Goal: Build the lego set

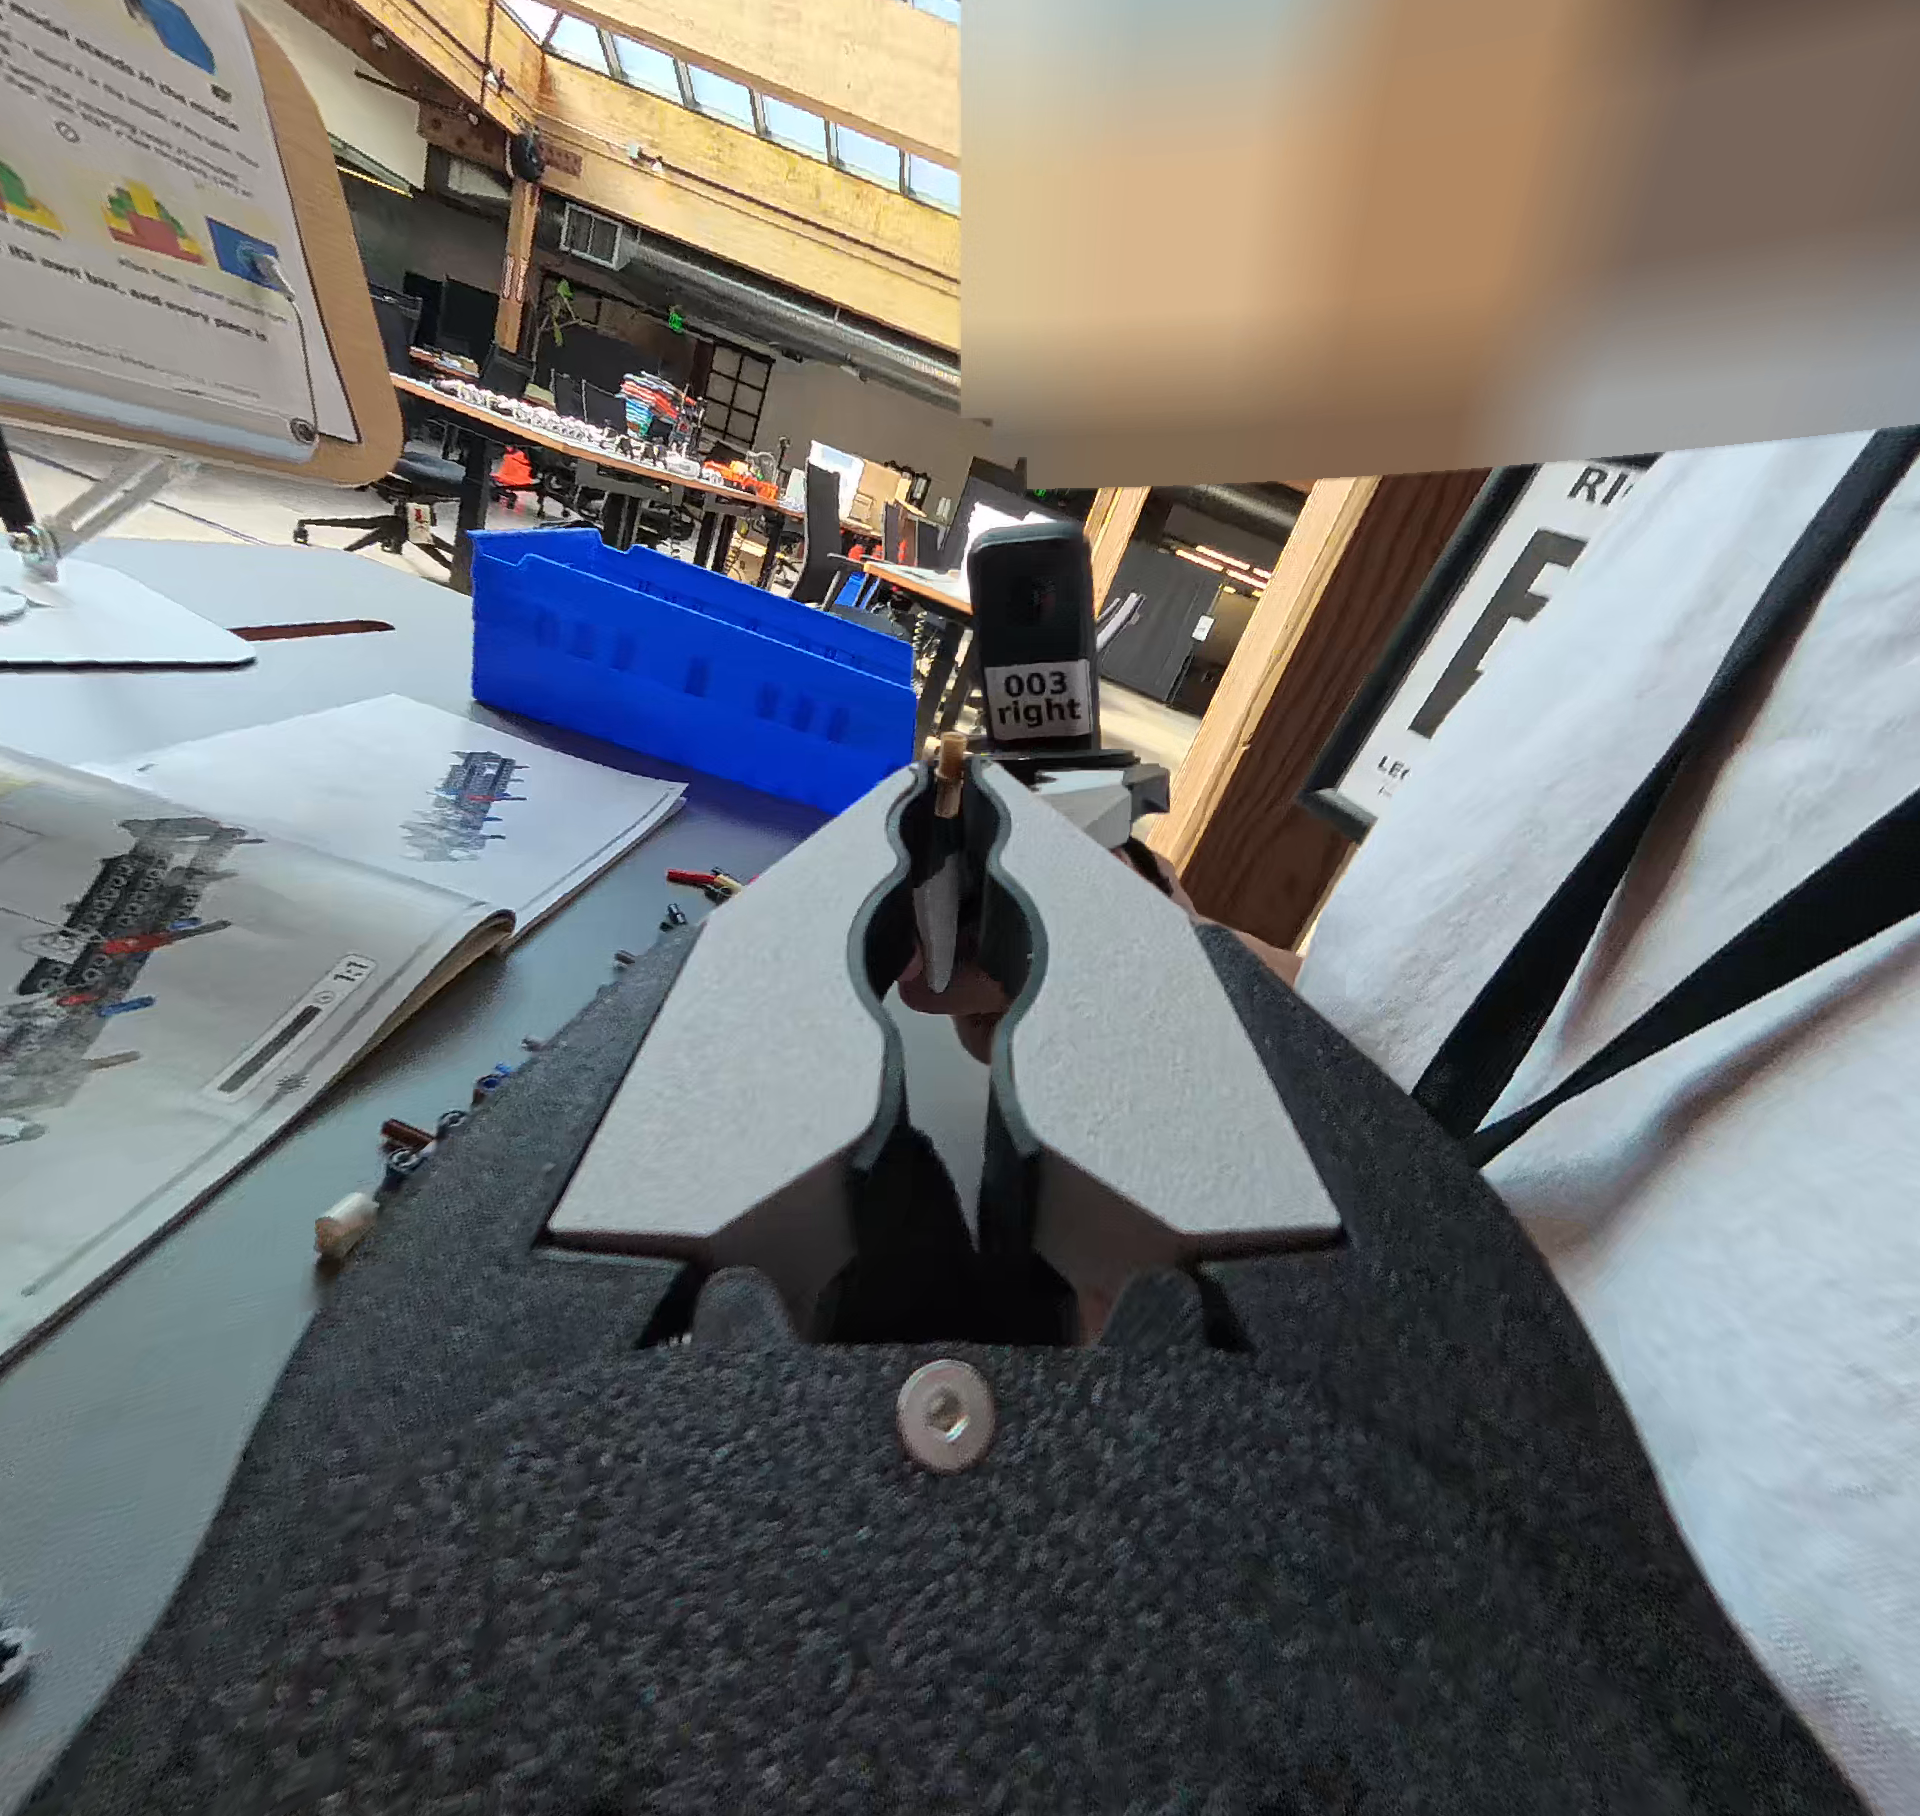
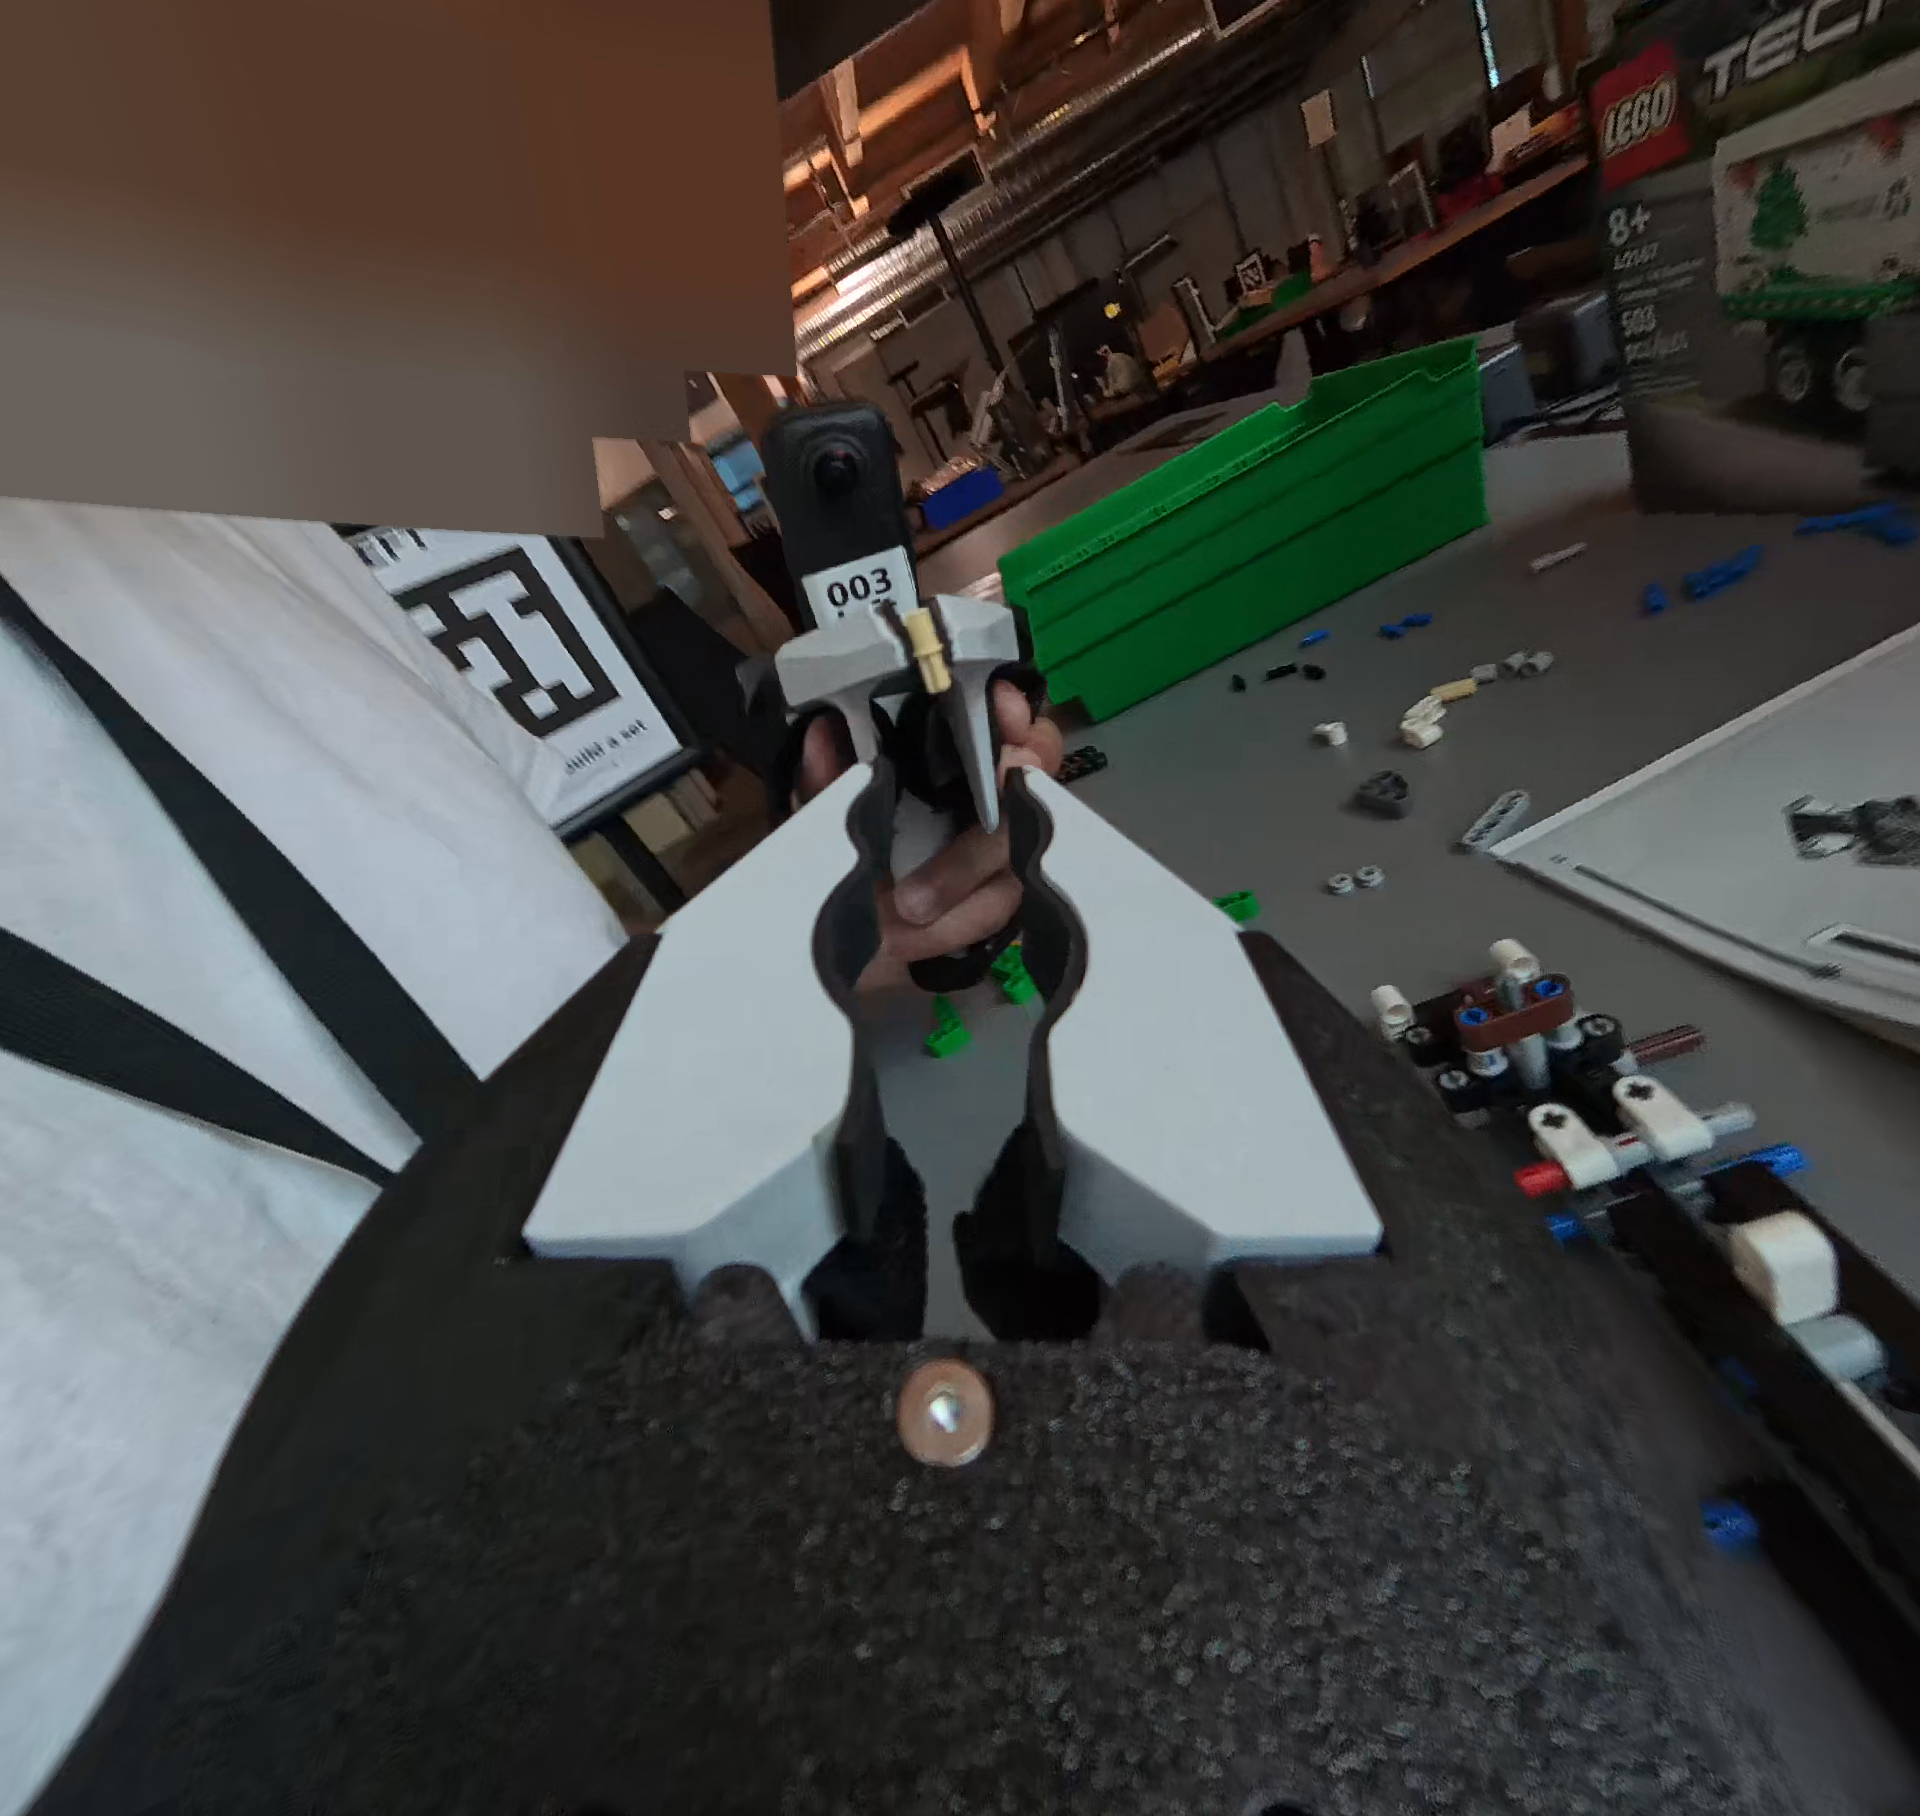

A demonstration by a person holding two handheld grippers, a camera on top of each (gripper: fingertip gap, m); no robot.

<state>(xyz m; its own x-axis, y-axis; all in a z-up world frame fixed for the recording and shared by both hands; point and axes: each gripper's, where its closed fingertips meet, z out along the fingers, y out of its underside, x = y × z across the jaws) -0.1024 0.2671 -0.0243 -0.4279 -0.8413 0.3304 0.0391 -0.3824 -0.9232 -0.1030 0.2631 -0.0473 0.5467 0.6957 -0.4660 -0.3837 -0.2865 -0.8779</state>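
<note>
A small tan peg [image 1: 948,774] is pinched between the fingertips of the left hand-held gripper [image 1: 948,779], whose fingers are pressed together on it; the peg stands upright and sticks out above the tips. In the right wrist view the same tan peg [image 2: 925,652] is seen clamped in that gripper, raised above the counter [image 2: 1299,779]. The right hand-held gripper [image 2: 940,790] is held just below it, its fingers a little spread with nothing pinched between them. A blue bin [image 1: 675,665] and an open booklet [image 1: 312,893] lie on the counter to the left. A green bin [image 2: 1247,530], scattered small plastic parts [image 2: 1423,717] and a half-built model [image 2: 1579,1112] are seen to the right.
</note>
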